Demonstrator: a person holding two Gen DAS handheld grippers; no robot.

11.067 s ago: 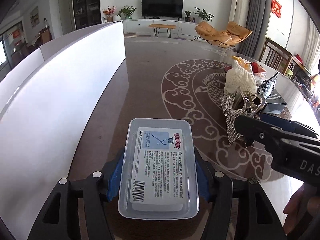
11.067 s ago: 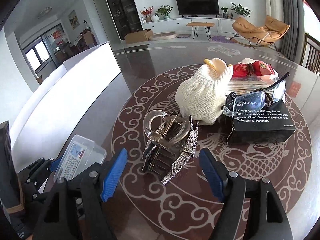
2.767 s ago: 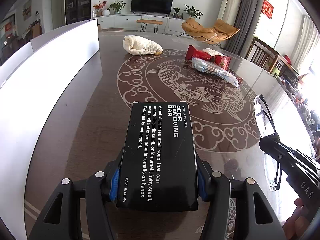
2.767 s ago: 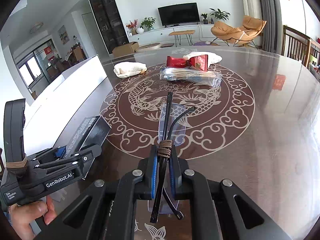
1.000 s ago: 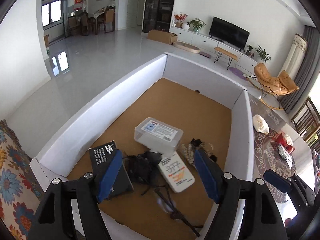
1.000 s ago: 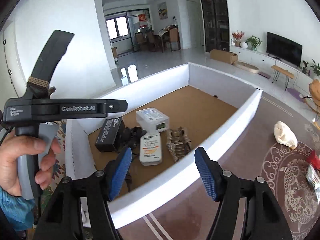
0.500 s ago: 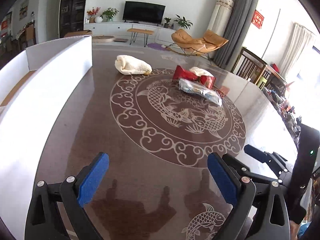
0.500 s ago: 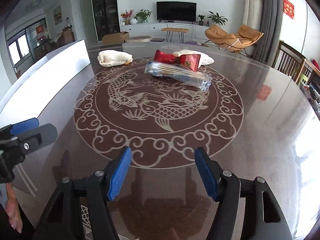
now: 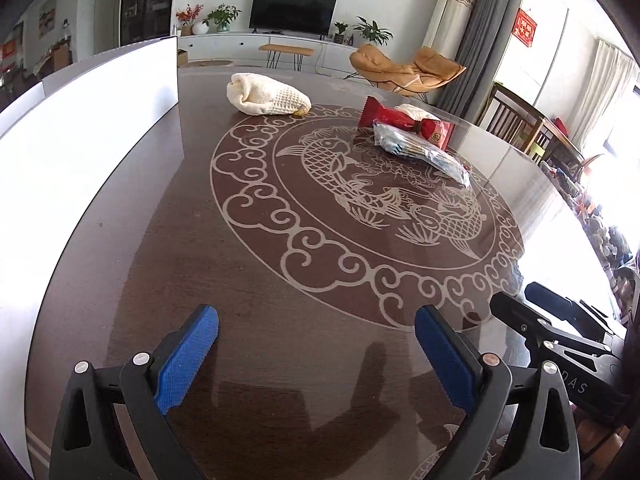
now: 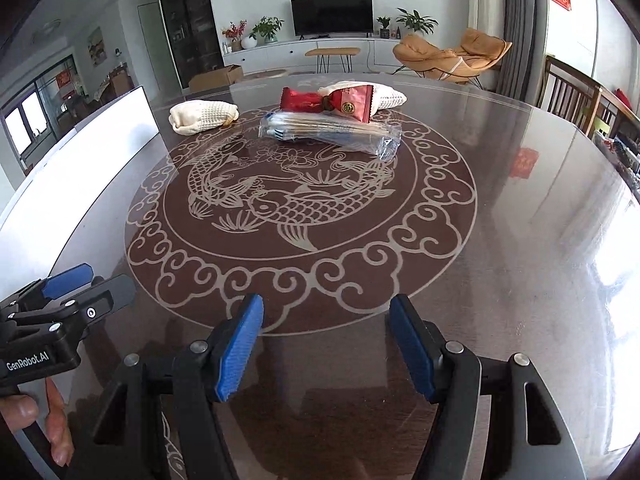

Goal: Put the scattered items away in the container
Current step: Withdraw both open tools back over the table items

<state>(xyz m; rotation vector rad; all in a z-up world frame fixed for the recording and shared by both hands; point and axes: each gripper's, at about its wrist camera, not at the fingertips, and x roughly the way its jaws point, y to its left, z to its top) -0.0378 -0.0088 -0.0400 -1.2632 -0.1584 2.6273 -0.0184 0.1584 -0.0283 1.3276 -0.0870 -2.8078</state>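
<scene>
Dark worktop (image 9: 248, 264) carries a red packet (image 10: 332, 100) toward its far edge; left hand-held gripper (image 9: 316, 354) and right hand-held gripper (image 10: 326, 346) gape empty.

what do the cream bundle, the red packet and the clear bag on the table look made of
Cream bundle: knitted or waffle-weave cloth, matte, with a visible grid texture.
Red packet: glossy plastic or foil wrapper, to judge by its crimped ends and sheen.
Clear bag: thin transparent plastic film, wrinkled and shiny; its contents show through.
</scene>
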